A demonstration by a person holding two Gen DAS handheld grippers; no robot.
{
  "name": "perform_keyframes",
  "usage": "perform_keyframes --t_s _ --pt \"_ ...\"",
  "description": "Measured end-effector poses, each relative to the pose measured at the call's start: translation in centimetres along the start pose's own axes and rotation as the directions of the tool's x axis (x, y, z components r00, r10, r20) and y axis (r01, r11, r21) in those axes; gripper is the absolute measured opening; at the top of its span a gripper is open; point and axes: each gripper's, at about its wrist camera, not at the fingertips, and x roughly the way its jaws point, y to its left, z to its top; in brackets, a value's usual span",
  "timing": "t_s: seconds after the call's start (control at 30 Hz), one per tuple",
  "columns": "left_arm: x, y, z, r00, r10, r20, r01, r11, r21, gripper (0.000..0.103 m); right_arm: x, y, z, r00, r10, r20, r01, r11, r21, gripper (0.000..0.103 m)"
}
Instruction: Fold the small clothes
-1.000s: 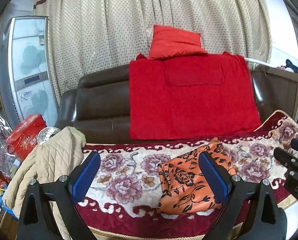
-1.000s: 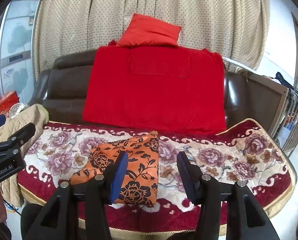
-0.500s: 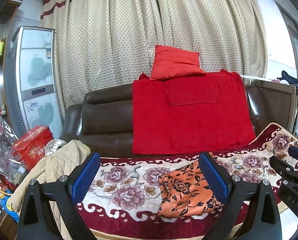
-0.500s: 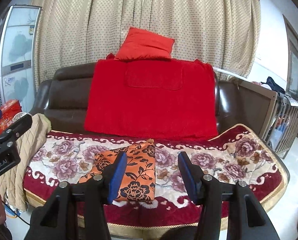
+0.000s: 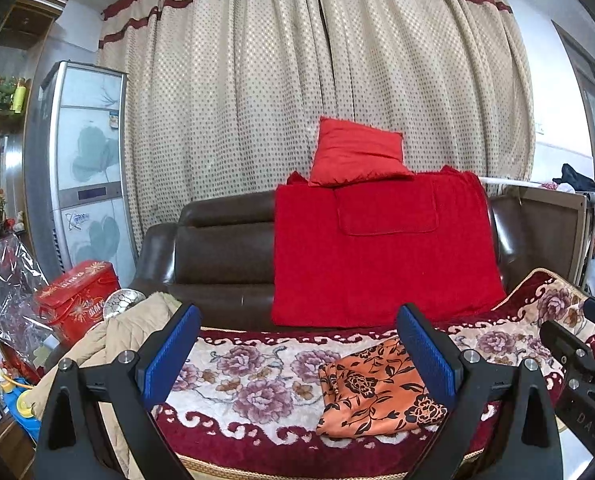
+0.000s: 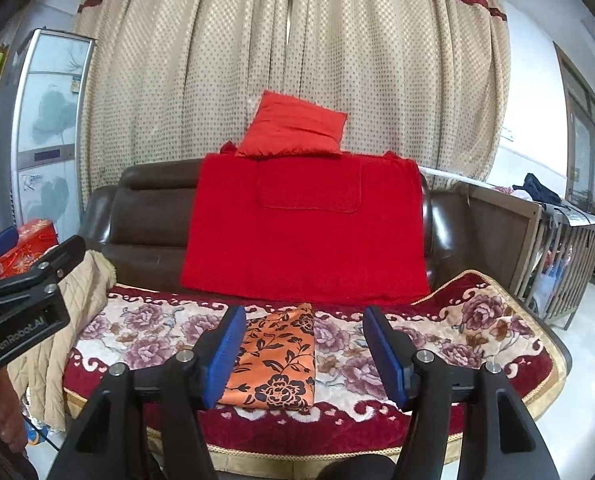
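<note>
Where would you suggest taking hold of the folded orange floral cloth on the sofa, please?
I would grip the orange floral cloth at its near edge, coming from the front of the sofa. It lies flat on the floral sofa cover, so only the edges give the fingers something to pinch. The right tool is open and lined up closest; slide one finger under that near edge.

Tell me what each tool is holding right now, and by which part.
Nothing is held. The left tool and the right tool are both open and empty, up off the sofa, while the folded orange floral cloth lies untouched on the floral blanket.
</note>
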Motion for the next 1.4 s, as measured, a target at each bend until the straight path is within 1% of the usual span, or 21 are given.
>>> perform_keyframes --t_s 0.23,0.33,0.43,0.9,1.27,1.4 --pt "-1.8 0.4 0.7 0.999 0.005 0.031 -0.005 1.000 -0.005 0.099 -1.9 0.5 0.2 1.000 0.006 0.029 -0.006 1.000 -0.005 0.066" --pt "-2.3 0.7 0.8 0.999 0.013 0.039 -0.013 1.000 -0.012 0.102 -2.6 0.8 0.3 0.999 0.008 0.043 -0.008 1.000 -0.005 0.067" --pt "-2.5 1.0 0.8 0.999 0.021 0.038 -0.020 1.000 -0.012 0.102 -3.0 0.7 0.5 0.999 0.012 0.053 -0.011 1.000 -0.006 0.067" --pt "-2.8 1.3 0.6 0.999 0.025 0.032 -0.024 1.000 -0.011 0.102 -3.5 1.1 0.6 0.998 0.009 0.066 -0.008 1.000 -0.019 0.067" --pt "-2.7 1.3 0.4 0.997 0.060 0.040 -0.061 0.998 0.000 0.102 -3.4 1.0 0.6 0.998 0.012 0.059 -0.011 1.000 -0.012 0.067" --pt "-2.5 1.6 0.2 0.998 0.057 0.033 -0.057 0.998 -0.004 0.102 -3.4 1.4 0.5 0.998 0.014 0.055 -0.013 1.000 -0.012 0.067"
